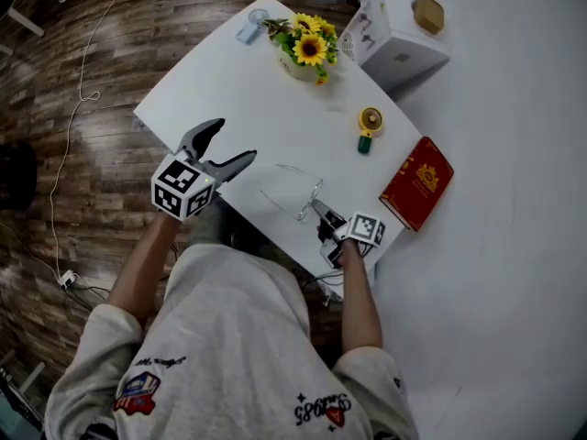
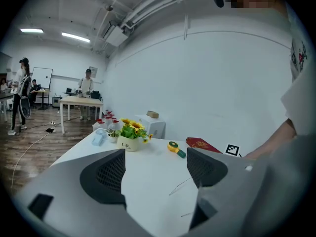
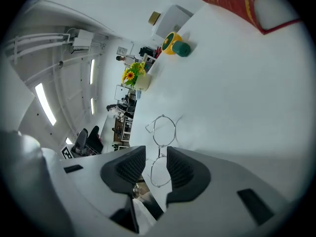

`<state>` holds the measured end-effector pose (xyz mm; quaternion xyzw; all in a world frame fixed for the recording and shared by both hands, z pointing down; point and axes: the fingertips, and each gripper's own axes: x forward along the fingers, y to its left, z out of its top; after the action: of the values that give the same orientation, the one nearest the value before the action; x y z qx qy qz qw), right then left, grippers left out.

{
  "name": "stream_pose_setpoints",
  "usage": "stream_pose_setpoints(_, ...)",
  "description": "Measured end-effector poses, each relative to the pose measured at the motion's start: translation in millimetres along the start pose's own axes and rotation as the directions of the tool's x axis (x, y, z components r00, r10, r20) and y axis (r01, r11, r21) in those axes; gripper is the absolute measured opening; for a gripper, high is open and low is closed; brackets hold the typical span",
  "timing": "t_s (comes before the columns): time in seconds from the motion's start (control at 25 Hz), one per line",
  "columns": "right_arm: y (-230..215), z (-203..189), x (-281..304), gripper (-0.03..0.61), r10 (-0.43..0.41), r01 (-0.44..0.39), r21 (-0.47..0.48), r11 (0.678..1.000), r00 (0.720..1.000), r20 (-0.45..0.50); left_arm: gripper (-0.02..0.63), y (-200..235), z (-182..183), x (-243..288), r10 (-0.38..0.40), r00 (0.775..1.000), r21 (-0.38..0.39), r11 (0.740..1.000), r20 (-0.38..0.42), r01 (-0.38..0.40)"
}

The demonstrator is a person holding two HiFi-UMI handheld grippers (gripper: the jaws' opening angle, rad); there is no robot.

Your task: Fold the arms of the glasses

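The glasses (image 3: 164, 131) lie on the desk (image 1: 229, 90), close to its near edge. Their two thin arms (image 1: 289, 168) stick out to the left, so they are not folded yet. The right gripper (image 3: 156, 154) is down at them. Its jaws are only a little apart, with the thin middle of the frame between them, and we see no squeeze on it yet. The left gripper (image 1: 236, 141) hangs over the left edge of the desk, with its jaws wide apart and nothing in them.

We think the job now is to hold the frame still. We should close the right jaws softly, because the wire looks thin and could bend. We keep the glasses flat on the desk so they do not slide off the near edge. Then the left jaws can push one arm in, and then the other.

We count:
- one pair of glasses with two arms
- two grippers
- one red book (image 1: 417, 183)
- one pot of flowers (image 1: 305, 51)
- one white box (image 1: 399, 44) with one brown thing (image 1: 427, 14) on top
- one yellow thing (image 1: 370, 125)
- one small blue thing (image 1: 249, 27) at the far edge
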<state>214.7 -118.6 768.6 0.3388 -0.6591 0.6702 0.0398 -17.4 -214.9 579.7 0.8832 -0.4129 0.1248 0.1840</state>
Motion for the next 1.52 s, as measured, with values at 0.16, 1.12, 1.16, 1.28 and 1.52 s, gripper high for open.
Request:
stream_pose_setpoints(0.16, 0, 1, 8, 0.124, 0.015, -0.015, 0.007, 1.0, 1.0, -0.015, 0.387, -1, -3, -3, 0.006, 1.0, -0.006, 1.0, -0.003, -0.006)
stream_pose_setpoints(1.12, 27, 4, 4, 0.011, 0.031, -0.031, -0.017, 0.999, 1.0, -0.005, 0.386, -1, -6, -3, 0.008, 1.0, -0.012, 1.0, -0.01, -0.008)
stream_pose_setpoints(1.16, 30, 6, 2, 0.011, 0.04, -0.039, -0.023, 0.999, 0.999, 0.002, 0.387, -1, -6, -2, 0.007, 1.0, -0.011, 1.0, -0.01, -0.007)
stream_pose_setpoints(1.28, 38, 14, -4, 0.009, 0.065, -0.064, -0.034, 0.997, 0.998, 0.027, 0.386, -1, -5, 1, 0.002, 1.0, -0.013, 1.0, -0.013, -0.002)
stream_pose_setpoints(1.52, 55, 29, -20, 0.009, 0.087, -0.087, 0.003, 0.996, 0.992, 0.095, 0.385, -3, -3, 12, -0.026, 0.999, -0.013, 1.0, -0.02, 0.025)
